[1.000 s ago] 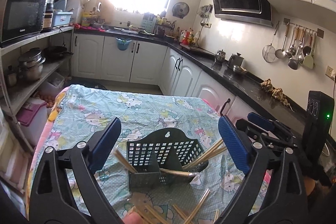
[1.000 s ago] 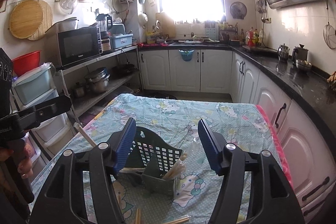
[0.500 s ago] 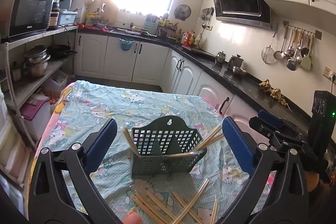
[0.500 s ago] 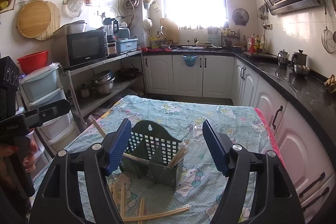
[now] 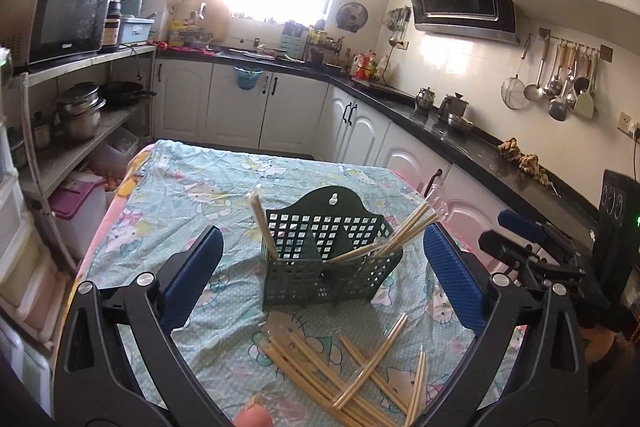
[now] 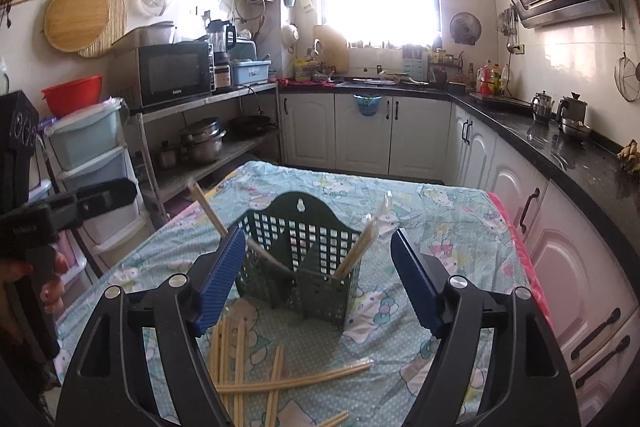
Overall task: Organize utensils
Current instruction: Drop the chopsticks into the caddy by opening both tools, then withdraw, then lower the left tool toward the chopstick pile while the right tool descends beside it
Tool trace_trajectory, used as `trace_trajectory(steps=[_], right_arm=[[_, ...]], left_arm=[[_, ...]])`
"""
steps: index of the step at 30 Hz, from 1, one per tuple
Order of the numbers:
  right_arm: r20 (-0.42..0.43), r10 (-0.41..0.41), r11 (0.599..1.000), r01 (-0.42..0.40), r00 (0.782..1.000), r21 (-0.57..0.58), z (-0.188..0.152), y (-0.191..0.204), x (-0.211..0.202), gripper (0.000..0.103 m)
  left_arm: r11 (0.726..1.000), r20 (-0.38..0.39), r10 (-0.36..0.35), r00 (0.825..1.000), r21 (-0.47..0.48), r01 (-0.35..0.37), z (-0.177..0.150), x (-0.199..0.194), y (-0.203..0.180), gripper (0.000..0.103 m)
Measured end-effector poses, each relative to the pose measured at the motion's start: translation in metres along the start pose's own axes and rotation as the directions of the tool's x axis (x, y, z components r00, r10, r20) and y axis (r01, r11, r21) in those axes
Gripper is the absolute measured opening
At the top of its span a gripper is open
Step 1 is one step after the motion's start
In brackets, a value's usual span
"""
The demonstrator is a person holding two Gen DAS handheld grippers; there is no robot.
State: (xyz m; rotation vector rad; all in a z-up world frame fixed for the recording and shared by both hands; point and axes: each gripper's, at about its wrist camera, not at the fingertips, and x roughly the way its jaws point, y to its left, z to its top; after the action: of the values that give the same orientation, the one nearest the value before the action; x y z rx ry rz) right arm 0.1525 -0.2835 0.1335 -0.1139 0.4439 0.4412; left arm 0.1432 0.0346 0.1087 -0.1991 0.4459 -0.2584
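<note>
A dark green mesh utensil basket [image 5: 332,259] stands upright on the table, with several wooden chopsticks leaning out of its compartments. It also shows in the right wrist view [image 6: 300,267]. Loose chopsticks [image 5: 352,367] lie scattered on the cloth in front of it, also in the right wrist view [image 6: 256,367]. My left gripper [image 5: 324,275] is open and empty, held back from the basket. My right gripper [image 6: 316,275] is open and empty, facing the basket from the other side.
The table has a pale blue cartoon-print cloth [image 5: 192,187]. Kitchen counters [image 5: 460,139] run along the right, shelves with pots [image 5: 76,115] on the left. The other hand-held gripper shows at the right edge [image 5: 532,255] and left edge [image 6: 60,207].
Both grippers have pulled back and up from the basket. The basket now stands upright and the loose chopsticks in front of it have come into view.
</note>
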Motion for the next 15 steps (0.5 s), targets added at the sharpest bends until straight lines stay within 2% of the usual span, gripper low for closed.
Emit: trace_trajectory(steps=[15], right_arm=[[-0.099, 0.01, 1.0, -0.011, 0.995, -0.001, -0.046, 0.012, 0.007, 0.074]], left_arm=[[0.999, -0.057, 0.018, 0.998, -0.029, -0.019, -0.032, 0.006, 0.007, 0.092]])
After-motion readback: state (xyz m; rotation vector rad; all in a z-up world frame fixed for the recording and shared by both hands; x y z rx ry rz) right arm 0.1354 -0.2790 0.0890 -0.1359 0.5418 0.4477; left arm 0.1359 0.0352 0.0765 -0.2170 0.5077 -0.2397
